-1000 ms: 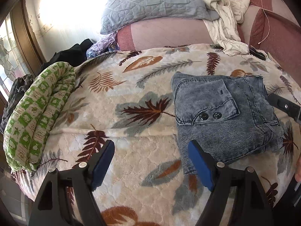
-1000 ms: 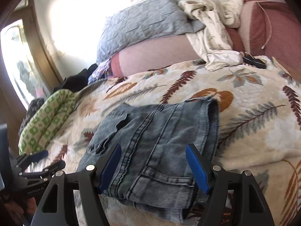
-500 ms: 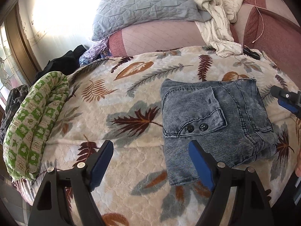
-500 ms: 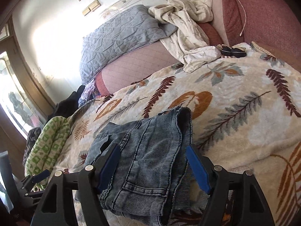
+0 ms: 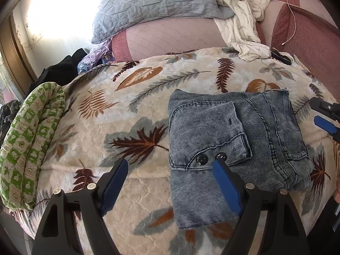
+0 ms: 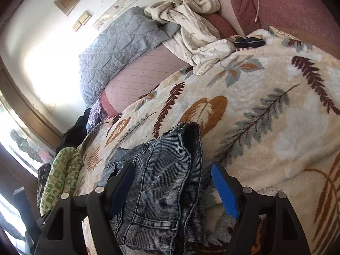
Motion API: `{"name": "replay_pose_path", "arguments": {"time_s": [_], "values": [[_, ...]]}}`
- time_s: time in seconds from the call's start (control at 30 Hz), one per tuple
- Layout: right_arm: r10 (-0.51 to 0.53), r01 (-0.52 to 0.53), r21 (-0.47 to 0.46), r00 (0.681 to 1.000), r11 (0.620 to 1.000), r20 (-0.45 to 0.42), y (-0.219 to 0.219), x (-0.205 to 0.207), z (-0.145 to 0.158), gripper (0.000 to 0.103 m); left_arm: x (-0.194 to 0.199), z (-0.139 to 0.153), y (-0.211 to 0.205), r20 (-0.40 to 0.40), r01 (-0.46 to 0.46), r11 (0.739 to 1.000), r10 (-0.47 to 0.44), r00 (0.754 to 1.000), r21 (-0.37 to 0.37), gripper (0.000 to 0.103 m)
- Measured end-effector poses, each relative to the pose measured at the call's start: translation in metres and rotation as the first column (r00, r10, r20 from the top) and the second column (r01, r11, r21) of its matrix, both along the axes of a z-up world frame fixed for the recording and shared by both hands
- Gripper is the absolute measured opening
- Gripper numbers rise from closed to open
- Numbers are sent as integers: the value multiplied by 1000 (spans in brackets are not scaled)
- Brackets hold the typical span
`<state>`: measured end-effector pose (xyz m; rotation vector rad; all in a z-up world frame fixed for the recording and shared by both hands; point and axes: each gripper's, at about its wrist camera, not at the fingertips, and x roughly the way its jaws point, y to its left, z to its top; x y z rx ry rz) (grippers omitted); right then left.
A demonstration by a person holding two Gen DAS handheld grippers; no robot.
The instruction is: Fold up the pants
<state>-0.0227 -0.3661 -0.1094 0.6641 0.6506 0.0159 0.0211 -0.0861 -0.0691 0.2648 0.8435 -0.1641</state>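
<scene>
Blue-grey denim pants (image 5: 229, 140) lie folded into a compact stack on the leaf-patterned blanket (image 5: 127, 110), button flap on top. My left gripper (image 5: 170, 163) is open and empty, raised above the stack's near left edge. My right gripper (image 6: 172, 167) is open and empty, hovering over the pants (image 6: 161, 182) seen from their right side. The right gripper's blue pad also shows at the right edge of the left wrist view (image 5: 325, 123).
A green-patterned rolled quilt (image 5: 29, 140) lies along the bed's left edge. A grey pillow (image 5: 153, 6) and a crumpled white garment (image 5: 242, 27) lie at the head, beside the red padded headboard (image 5: 308, 34). Dark small items (image 6: 248, 40) lie by the headboard.
Both grippers have drawn back and upward from the folded pants, staying open. The right wrist view has tilted up, showing more of the headboard and wall.
</scene>
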Motion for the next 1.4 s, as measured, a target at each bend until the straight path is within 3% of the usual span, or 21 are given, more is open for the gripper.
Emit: {"name": "replay_pose_path", "arguments": {"time_s": [0.23,0.5,0.9,1.1,1.23,1.4], "values": [[-12,15,70,999,997,-50,-10,8,-13,78,6,-2,-7,-16,10,1000,-11,1000,-9,83],[-7,11,64,998,998,-63,-9,10,-14,78,16,-6,-11,-57,22,999,-23,998,-26,83],[-22,27,68,996,997,-83,-15,16,-19,78,44,-4,10,-148,38,982,-66,987,-183,83],[-15,22,77,996,997,-85,-15,17,-20,78,61,3,32,-193,19,958,-77,978,-286,83],[-4,11,80,996,997,-87,-16,19,-20,78,59,2,29,-219,58,933,-143,965,-355,83],[-4,18,135,995,991,-101,-24,20,-26,78,56,-7,17,-234,81,935,-169,958,-344,83]]}}
